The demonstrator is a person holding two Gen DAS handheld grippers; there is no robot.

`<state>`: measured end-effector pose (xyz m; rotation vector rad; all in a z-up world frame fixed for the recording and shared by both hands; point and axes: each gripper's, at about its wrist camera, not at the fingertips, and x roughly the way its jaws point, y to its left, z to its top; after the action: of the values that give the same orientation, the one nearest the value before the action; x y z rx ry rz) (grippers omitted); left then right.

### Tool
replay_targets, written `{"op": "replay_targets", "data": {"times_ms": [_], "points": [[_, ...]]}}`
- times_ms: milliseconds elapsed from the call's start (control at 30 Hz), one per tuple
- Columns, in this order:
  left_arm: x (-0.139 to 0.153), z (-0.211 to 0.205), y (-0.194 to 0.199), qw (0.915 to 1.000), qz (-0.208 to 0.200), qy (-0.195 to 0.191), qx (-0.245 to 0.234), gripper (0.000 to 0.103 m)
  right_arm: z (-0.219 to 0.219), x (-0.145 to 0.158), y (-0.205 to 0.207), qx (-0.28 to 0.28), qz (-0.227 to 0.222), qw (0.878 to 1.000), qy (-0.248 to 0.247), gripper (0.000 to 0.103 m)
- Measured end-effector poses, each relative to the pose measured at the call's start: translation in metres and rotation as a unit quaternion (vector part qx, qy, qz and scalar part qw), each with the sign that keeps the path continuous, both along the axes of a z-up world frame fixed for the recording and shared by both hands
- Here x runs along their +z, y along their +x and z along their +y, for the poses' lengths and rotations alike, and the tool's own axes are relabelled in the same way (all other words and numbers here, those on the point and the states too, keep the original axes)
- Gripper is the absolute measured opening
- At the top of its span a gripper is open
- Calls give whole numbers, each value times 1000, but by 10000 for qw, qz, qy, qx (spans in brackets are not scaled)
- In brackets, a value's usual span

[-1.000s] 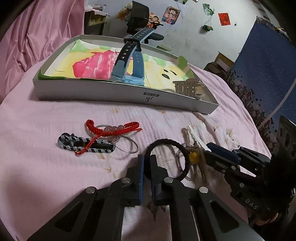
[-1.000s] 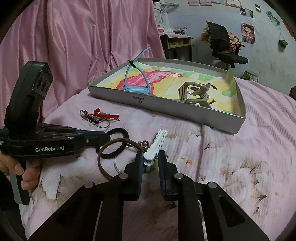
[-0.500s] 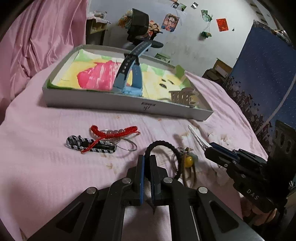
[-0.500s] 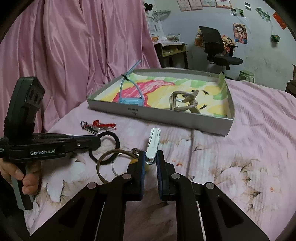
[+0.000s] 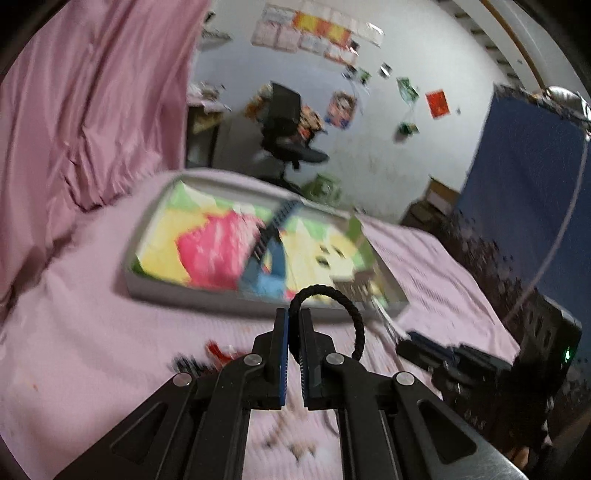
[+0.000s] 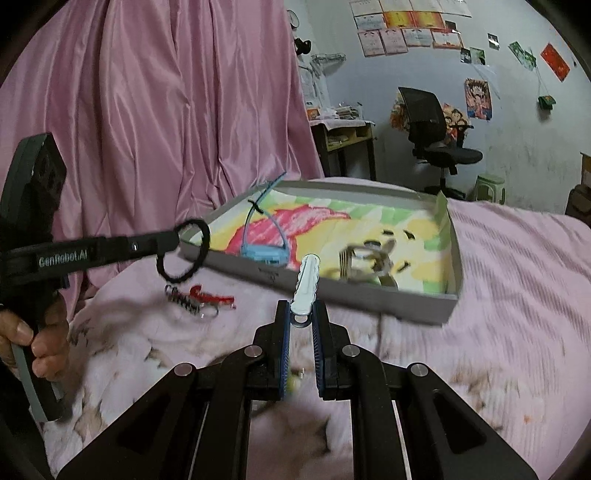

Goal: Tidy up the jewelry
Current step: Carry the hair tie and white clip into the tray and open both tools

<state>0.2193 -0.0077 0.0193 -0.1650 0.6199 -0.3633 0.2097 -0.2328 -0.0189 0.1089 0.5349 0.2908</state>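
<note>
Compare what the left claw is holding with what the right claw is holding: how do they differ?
The left claw pinches a black braided hair tie, a closed loop hanging down; the right claw pinches a white hair clip, a straight ridged bar pointing forward. The tie looks soft; the clip looks rigid. Both are lifted clear of the pink bedspread, short of the tray.

Ahead of me a pink curtain [image 6: 166,110] hangs along the left. A black office chair [image 6: 432,129] stands by the white wall [image 6: 517,122], which carries posters [image 6: 478,99] and certificates [image 6: 406,33]. A wooden desk [image 6: 343,140] sits beside it, a green stool [image 6: 489,186] further right.
</note>
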Motion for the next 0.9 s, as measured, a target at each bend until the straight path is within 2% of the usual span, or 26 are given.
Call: {"op": "replay_targets", "data": {"times_ms": [100,233,400,600,900], "points": [[9,4,16,9993,-162,24,328,5,4,8,19,-15,-106,9999,-22,11],[11,12,41,9975,-122,33,701,5,7,15,42,-62,-175,9998,-19,11],[-1,21,73,9941,185,174,1057,6,18,8,69,-61,70,9997,-228,11],[-11,18,92,9912,367,467,1186,6,20,-2,85,-154,467,9984,-274,11],[-25,13,102,9875,793,748,1136,6,19,-8,86,-207,660,9971,-303,11]]}}
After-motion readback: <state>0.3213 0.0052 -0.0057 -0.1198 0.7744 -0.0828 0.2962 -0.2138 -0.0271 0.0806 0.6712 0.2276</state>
